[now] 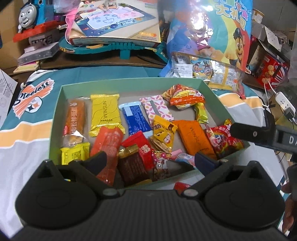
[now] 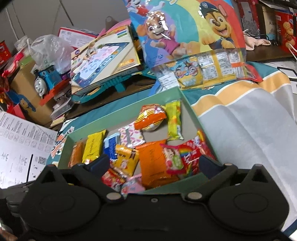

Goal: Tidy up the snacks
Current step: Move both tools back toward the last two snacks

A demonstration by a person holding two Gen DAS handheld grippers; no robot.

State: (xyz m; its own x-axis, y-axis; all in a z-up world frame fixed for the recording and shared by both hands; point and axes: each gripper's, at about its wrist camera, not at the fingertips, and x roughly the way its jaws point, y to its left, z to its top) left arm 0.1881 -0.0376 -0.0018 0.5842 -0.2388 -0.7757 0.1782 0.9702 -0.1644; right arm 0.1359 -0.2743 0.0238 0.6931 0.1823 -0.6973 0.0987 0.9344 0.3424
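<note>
— Between the fingers of the left gripper (image 1: 150, 159), what do you see?
— Nothing gripped. Its jaws are spread wide over the near edge of the green box (image 1: 130, 81), with wrapped snacks lying loose below the gap: a red packet (image 1: 138, 146) and a dark brown one (image 1: 132, 169).
— And the right gripper (image 2: 154, 163)?
— Spread just as wide and holding nothing, above the same box's near corner. A rainbow-printed red bag (image 2: 187, 157) lies just by its right finger.
— What else is in the box?
— A yellow pack (image 1: 104, 114), a blue one (image 1: 135, 119), a pink-patterned one (image 1: 157, 107), a flat orange pack (image 1: 194, 139), and a puffy orange bag (image 1: 185, 99) at the far side.
— Around it?
— It sits on a striped cloth (image 1: 24, 133); a big cartoon-dog bag (image 2: 185, 24) stands behind, a blue toy engine (image 1: 29, 14) further left.
</note>
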